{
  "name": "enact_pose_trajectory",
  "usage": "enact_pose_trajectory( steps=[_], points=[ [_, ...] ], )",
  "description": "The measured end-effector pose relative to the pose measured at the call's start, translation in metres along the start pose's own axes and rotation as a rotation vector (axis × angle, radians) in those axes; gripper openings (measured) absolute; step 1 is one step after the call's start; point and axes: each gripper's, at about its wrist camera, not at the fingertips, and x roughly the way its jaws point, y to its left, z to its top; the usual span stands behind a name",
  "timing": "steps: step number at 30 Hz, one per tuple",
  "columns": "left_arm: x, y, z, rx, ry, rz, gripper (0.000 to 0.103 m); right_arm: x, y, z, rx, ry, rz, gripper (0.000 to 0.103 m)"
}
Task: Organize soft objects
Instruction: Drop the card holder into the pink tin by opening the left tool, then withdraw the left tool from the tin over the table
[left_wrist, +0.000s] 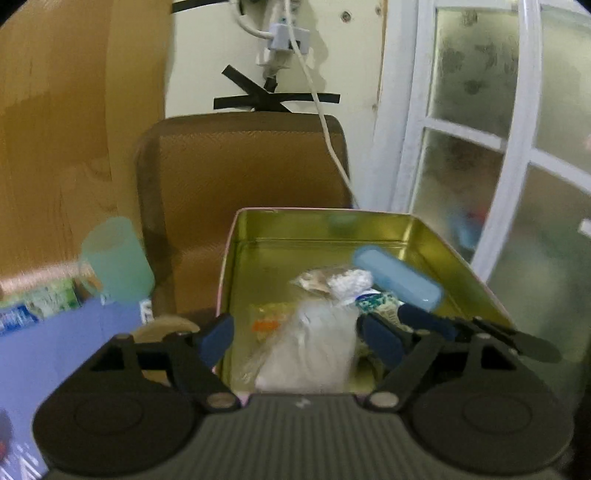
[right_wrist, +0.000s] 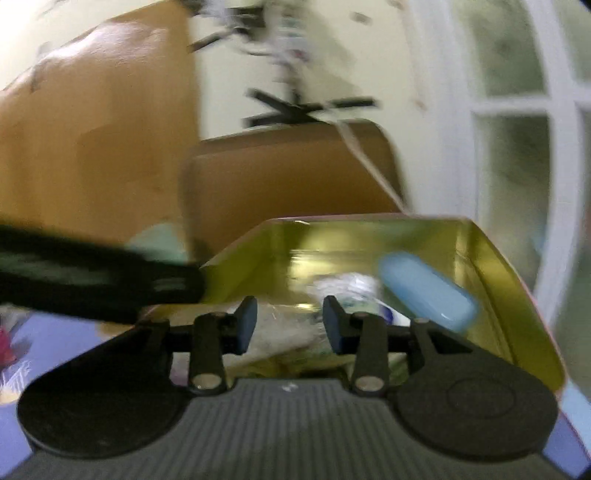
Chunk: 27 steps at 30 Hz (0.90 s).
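Observation:
An open gold tin (left_wrist: 295, 229) (right_wrist: 369, 232) stands in front of both grippers. In it lie a clear plastic bag (left_wrist: 310, 343) (right_wrist: 284, 328) with white filling, a light blue oblong case (left_wrist: 399, 277) (right_wrist: 428, 291), a green-patterned soft piece (left_wrist: 380, 302) and an orange-marked packet (left_wrist: 266, 321). My left gripper (left_wrist: 299, 338) is open over the tin's near edge, the bag lying between its fingers with a gap on the left. My right gripper (right_wrist: 290, 325) is open above the bag, in a blurred view. One blue-padded finger (left_wrist: 424, 319) of the right gripper shows beside the case.
A brown chair back (left_wrist: 240, 166) (right_wrist: 295, 166) rises behind the tin. A teal cup (left_wrist: 116, 258) stands at the left on the purple-blue cloth (left_wrist: 55, 350). A white window frame (left_wrist: 517, 129) is on the right, with a white cable (left_wrist: 328, 129) hanging from the wall.

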Motion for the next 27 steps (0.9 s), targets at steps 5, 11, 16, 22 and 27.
enact_pose_trajectory(
  steps=[5,11,16,22,27],
  points=[
    [-0.056,0.038,-0.043,-0.025,-0.032,0.020,0.086,-0.021,-0.003,-0.008,0.121,-0.105,0.057,0.043],
    [-0.121,0.108,-0.114,-0.137,-0.006,0.266,0.088,-0.015,0.079,-0.018,0.000,-0.138,0.319,0.044],
    [-0.157,0.156,-0.170,-0.284,-0.005,0.475,0.088,-0.003,0.131,-0.039,-0.127,-0.091,0.484,0.044],
    [-0.153,0.171,-0.199,-0.288,-0.003,0.561,0.088,0.001,0.140,-0.060,-0.262,-0.020,0.495,0.045],
    [-0.143,0.174,-0.195,-0.267,0.016,0.520,0.091,0.004,0.134,-0.058,-0.210,0.021,0.501,0.047]
  ],
)
